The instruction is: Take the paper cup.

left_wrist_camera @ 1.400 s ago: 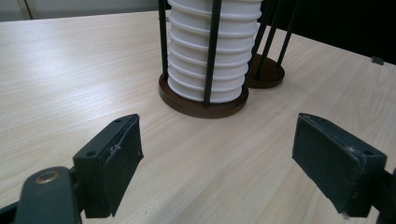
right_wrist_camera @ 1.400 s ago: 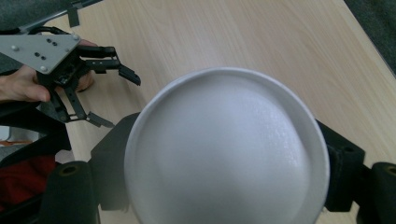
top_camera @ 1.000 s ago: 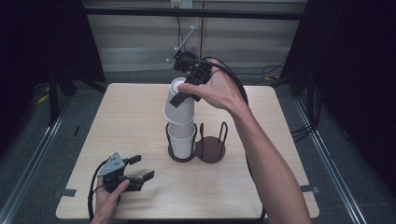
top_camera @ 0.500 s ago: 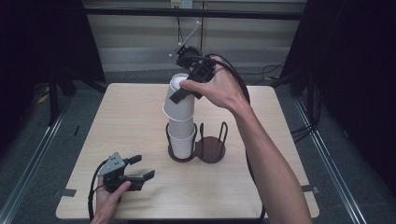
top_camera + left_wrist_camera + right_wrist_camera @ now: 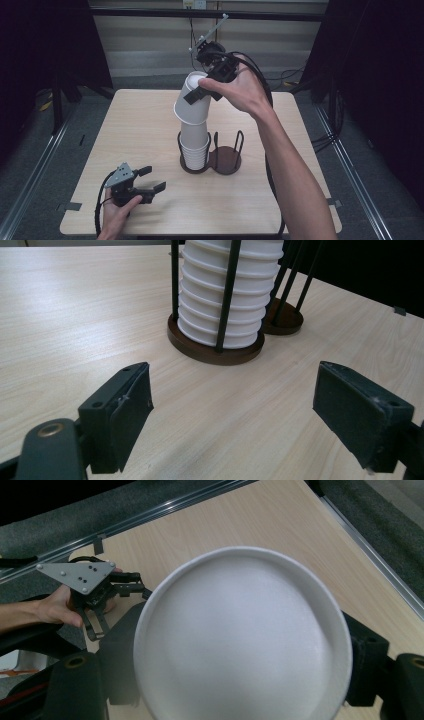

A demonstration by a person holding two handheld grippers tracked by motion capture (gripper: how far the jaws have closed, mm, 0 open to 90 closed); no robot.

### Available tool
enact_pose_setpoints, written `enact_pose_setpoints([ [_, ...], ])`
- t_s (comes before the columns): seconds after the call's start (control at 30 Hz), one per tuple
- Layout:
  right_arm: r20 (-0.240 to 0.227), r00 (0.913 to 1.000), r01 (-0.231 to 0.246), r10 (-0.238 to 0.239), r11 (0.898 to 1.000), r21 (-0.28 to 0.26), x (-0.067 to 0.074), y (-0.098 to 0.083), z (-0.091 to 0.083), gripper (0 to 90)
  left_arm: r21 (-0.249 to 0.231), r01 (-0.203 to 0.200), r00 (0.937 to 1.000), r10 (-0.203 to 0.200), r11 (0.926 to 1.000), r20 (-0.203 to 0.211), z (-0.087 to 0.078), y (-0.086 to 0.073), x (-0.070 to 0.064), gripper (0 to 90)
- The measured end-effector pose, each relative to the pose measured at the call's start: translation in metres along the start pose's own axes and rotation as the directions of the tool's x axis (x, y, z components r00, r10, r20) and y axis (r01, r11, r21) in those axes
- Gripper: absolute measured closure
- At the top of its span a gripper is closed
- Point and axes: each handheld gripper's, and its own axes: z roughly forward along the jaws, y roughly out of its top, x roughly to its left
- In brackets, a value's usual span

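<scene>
- The left gripper [image 5: 145,187] is resting at the near edge of the light wooden table [image 5: 125,130], its jaws standing apart with nothing between them.
- The dark wire cup holder with round wooden bases [image 5: 225,162] is carrying a stack of white paper cups [image 5: 195,145].
- The right gripper [image 5: 202,92] is clamping the rim of the top white paper cup [image 5: 192,102] (tilted, long axis leaning left), lifted slightly higher off the stack than a second ago.
</scene>
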Motion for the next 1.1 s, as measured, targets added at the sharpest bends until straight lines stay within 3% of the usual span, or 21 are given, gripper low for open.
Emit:
enact_pose_setpoints([
  [0.1,-0.002,1.0000,-0.006,0.006,1.000,-0.022,-0.001,-0.002,-0.005,23.6,0.001,-0.001,1.0000,0.001,1.0000,0.001,0.000,0.000,0.000,15.7],
  [0.13,-0.007,0.9999,-0.014,0.013,0.999,-0.031,-0.001,-0.003,-0.008,23.7,0.000,0.003,0.9998,-0.003,1.0000,-0.020,0.001,0.000,-0.001,15.7],
  [0.3,-0.022,0.9996,-0.020,0.018,0.997,-0.077,-0.004,-0.006,-0.017,23.7,0.006,0.002,1.0000,-0.002,1.0000,-0.004,0.001,0.000,0.000,15.7],
  [0.47,-0.023,0.9995,-0.022,0.021,0.997,-0.079,-0.006,-0.007,-0.016,23.7,0.007,0.003,1.0000,-0.003,1.0000,-0.001,0.001,0.000,0.000,15.7],
  [0.7,-0.035,0.9991,-0.029,0.024,0.991,-0.130,-0.008,-0.012,-0.019,23.7,0.005,0.013,0.9998,-0.013,0.9999,-0.011,0.001,0.000,0.000,15.7],
  [1.1,-0.079,0.9959,-0.062,0.042,0.961,-0.270,-0.015,-0.038,-0.034,23.8,0.005,0.005,0.9999,-0.005,1.0000,-0.009,0.001,0.001,0.000,15.8],
])
